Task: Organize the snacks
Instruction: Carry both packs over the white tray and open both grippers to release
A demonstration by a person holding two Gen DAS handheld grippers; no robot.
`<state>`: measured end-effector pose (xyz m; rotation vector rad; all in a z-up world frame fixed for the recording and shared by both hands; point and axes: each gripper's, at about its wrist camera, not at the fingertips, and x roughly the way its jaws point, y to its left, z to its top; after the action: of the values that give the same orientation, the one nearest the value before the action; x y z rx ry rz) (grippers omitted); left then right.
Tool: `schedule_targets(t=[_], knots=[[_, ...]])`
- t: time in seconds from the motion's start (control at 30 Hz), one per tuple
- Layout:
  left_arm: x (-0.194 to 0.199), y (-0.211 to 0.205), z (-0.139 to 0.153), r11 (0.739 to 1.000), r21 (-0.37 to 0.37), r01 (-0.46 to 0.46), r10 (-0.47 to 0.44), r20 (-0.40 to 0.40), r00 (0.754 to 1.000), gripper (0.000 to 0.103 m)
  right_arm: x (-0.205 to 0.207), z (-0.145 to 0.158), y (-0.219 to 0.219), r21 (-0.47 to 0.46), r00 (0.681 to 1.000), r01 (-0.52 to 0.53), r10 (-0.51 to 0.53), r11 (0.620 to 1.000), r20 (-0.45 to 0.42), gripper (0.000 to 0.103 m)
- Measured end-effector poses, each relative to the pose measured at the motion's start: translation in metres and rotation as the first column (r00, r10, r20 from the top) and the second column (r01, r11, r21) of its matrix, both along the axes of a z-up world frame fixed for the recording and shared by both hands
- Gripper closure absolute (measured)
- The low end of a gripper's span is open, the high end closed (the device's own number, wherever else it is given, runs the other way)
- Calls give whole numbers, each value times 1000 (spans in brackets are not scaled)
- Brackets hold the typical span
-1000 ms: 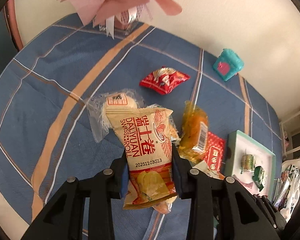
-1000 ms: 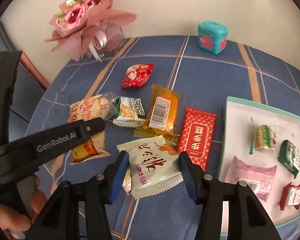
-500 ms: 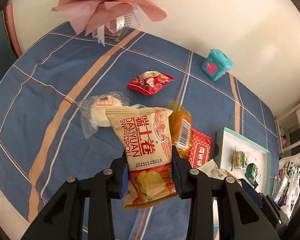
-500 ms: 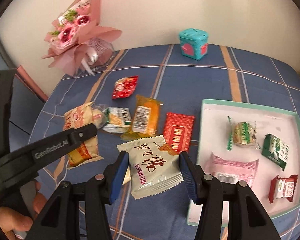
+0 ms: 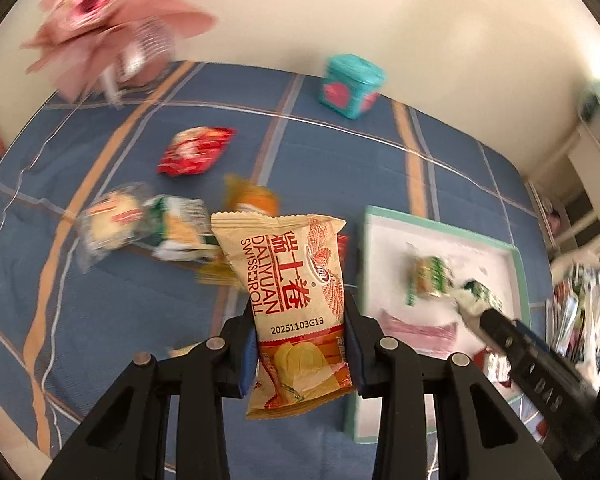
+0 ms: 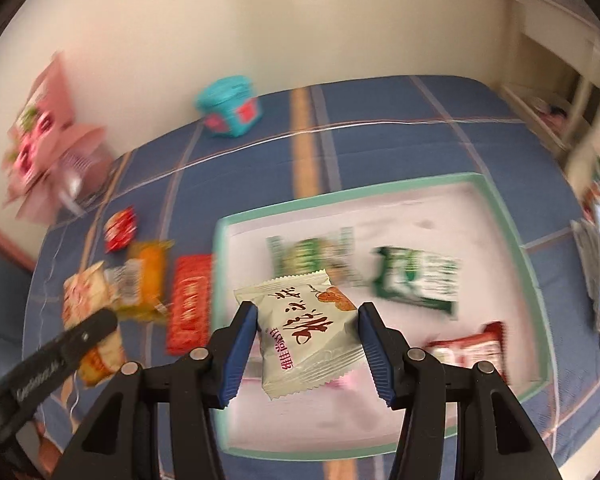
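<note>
My left gripper [image 5: 300, 336] is shut on a tan and red Swiss roll packet [image 5: 290, 304], held in the air above the blue checked tablecloth, just left of the white tray with a teal rim [image 5: 518, 264]. My right gripper [image 6: 306, 334] is shut on a cream snack packet [image 6: 306, 330] and hangs over the same tray's near-left part [image 6: 534, 280]. The tray holds several small packets, green [image 6: 418, 280] and red [image 6: 466, 352] among them. Loose snacks lie on the cloth left of the tray: a red bar [image 6: 190, 304], an orange packet [image 6: 142, 280] and a red pouch [image 5: 194, 151].
A teal box [image 5: 350, 85] stands at the back by the wall. A pink bouquet [image 5: 112, 20] sits at the back left corner. The left gripper's arm [image 6: 48, 360] crosses the right wrist view's lower left. Clutter and white furniture stand beyond the table's right edge.
Both grippers have swung to the right with their packets. The right gripper has gone from over the cloth to over the tray; the left one has come up beside the tray's left rim.
</note>
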<state>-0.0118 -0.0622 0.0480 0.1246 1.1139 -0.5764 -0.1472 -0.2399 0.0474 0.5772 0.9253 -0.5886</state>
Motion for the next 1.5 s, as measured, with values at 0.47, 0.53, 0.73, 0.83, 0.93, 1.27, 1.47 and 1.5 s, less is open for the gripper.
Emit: schedule_targets(t=[0.47,0.53,0.73,0.83,0.93,1.27,1.47,1.5], knots=[[-18,-90,-18,986,47,163,-166,76,983,65,-31,-16,-73,-97,990,140,-138,985,23,48],[-13,-98,-22,985,44,168,-171,83,982,65,-30,-19,-81,-114,988,151,-149,982,29,48],[-1,-118,-32,982,48,182,-186,98,978,65,-22,-35,-100,-144,989,149,-150,978,3,48],[2,-126,-38,981,41,192,-195,88,977,65,-19,-42,-110,-141,987,156,-158,978,-6,48],[2,-135,-42,978,45,204,-208,92,974,65,-19,-47,-116,-139,986,163,-165,977,-6,48],[4,-147,-53,976,54,209,-213,75,974,50,-19,-58,-125,-129,984,170,-175,977,-28,43],[1,-139,-44,977,53,206,-209,58,976,44,-22,-52,-122,-122,982,182,-186,976,-19,30],[1,-138,-43,977,54,205,-208,53,977,42,-22,-51,-119,-122,983,180,-184,976,-25,29]])
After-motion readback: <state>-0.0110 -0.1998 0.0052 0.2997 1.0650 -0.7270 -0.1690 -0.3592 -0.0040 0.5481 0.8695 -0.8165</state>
